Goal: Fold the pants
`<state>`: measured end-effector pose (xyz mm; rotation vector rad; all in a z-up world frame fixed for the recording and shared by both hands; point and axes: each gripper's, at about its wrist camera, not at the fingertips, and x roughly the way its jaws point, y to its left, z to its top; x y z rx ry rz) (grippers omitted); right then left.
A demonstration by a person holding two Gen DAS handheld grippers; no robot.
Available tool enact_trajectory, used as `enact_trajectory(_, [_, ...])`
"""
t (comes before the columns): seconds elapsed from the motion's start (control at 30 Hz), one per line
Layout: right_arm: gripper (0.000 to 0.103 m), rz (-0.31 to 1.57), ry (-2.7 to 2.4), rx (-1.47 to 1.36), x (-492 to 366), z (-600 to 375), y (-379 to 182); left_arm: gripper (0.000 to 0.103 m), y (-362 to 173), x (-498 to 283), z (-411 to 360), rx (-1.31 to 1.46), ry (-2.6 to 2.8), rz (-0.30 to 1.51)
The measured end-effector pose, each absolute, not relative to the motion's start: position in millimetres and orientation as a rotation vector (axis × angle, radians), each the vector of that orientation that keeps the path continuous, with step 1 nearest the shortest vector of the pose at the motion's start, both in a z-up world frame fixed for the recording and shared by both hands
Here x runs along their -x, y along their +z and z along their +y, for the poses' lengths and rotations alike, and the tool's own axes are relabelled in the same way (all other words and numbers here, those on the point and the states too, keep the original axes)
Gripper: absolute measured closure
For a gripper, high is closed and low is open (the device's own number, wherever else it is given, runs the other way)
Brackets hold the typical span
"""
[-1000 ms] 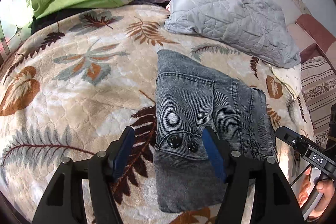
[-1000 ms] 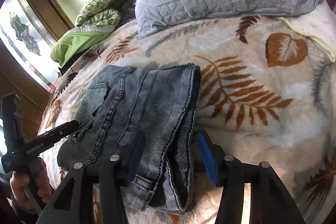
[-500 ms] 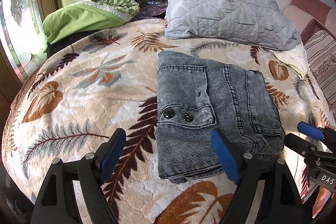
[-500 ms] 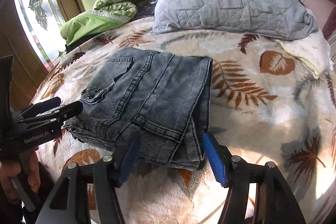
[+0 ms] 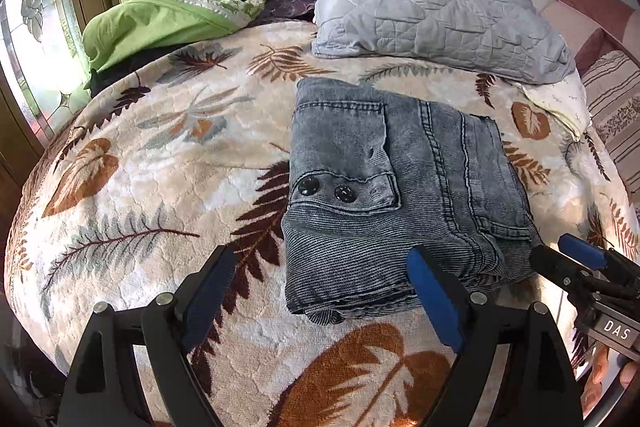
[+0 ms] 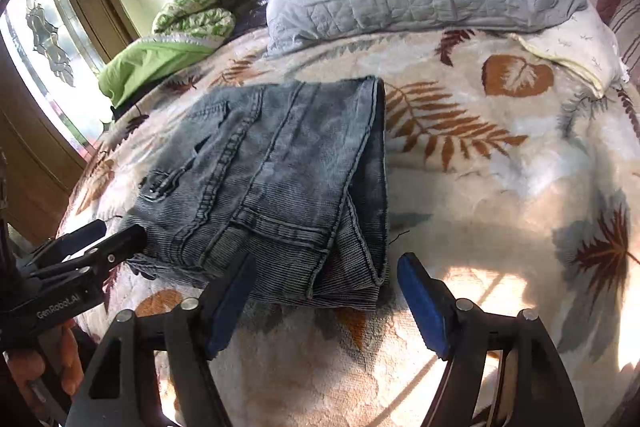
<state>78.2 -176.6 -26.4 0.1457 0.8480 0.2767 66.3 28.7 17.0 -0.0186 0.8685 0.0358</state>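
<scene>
Folded grey jeans (image 5: 400, 195) lying compact on the leaf-print blanket (image 5: 160, 163), below the grey pillow (image 5: 432, 7). Left gripper (image 5: 320, 291) and right gripper (image 6: 324, 297) spread wide, empty, clear of the jeans: fold apparently done.

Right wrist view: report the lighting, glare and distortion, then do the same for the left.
Right wrist view: sunlight patches glare on the leaf-print blanket at lower right; the window is blown out; fisheye bends the bed. Left wrist view: more even light, sharp folded jeans, overexposed wall at top, dark corners.
</scene>
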Motion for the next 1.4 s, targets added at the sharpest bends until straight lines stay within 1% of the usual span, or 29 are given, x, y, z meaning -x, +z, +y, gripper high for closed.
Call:
enact_trajectory(0.1, [0.027, 0.779, 0.286, -0.151, -54.1, -185.1, -12.1, 0.015, 28.7, -55.4, 27.6, 0.024, 0.038, 0.836])
enact_trajectory(0.2, [0.027, 0.736, 0.287, -0.141, -29.8, -190.2, -9.8, 0.015, 34.9, -44.3, 25.4, 0.042, 0.042, 0.816])
enact_trajectory(0.43, [0.027, 0.755, 0.281, -0.035, -3.7, -179.3, -29.1, 0.015, 31.4, -28.7, 14.5, 0.033, 0.039, 0.828])
enact_trajectory(0.47, [0.025, 0.760, 0.278, -0.026, -3.1, -178.2, -30.3, 0.015, 29.9, -26.6, 12.9, 0.030, 0.038, 0.832])
enact_trajectory(0.5, [0.019, 0.764, 0.271, -0.022, -1.6, -178.1, -32.9, 0.015, 28.6, -25.0, 11.6, 0.027, 0.037, 0.837])
enact_trajectory(0.57, [0.012, 0.766, 0.265, -0.018, 1.5, -177.2, -35.7, 0.015, 27.1, -20.5, 9.9, 0.021, 0.037, 0.837])
enact_trajectory(0.6, [0.010, 0.766, 0.266, -0.020, 2.6, -177.3, -36.3, 0.015, 26.8, -18.2, 9.6, 0.020, 0.038, 0.831])
enact_trajectory(0.83, [0.009, 0.746, 0.241, -0.015, 11.9, -180.4, -26.0, 0.014, 28.3, -11.4, 9.3, 0.003, 0.030, 0.838])
enact_trajectory(0.97, [0.008, 0.724, 0.230, 0.017, 9.7, -178.1, -7.0, 0.014, 41.5, -9.2, 8.4, -0.007, 0.051, 0.795])
enact_trajectory(1.4, [0.008, 0.751, 0.166, 0.037, -6.2, -166.9, 19.5, 0.013, 51.2, -3.4, 20.8, 0.028, 0.061, 0.767])
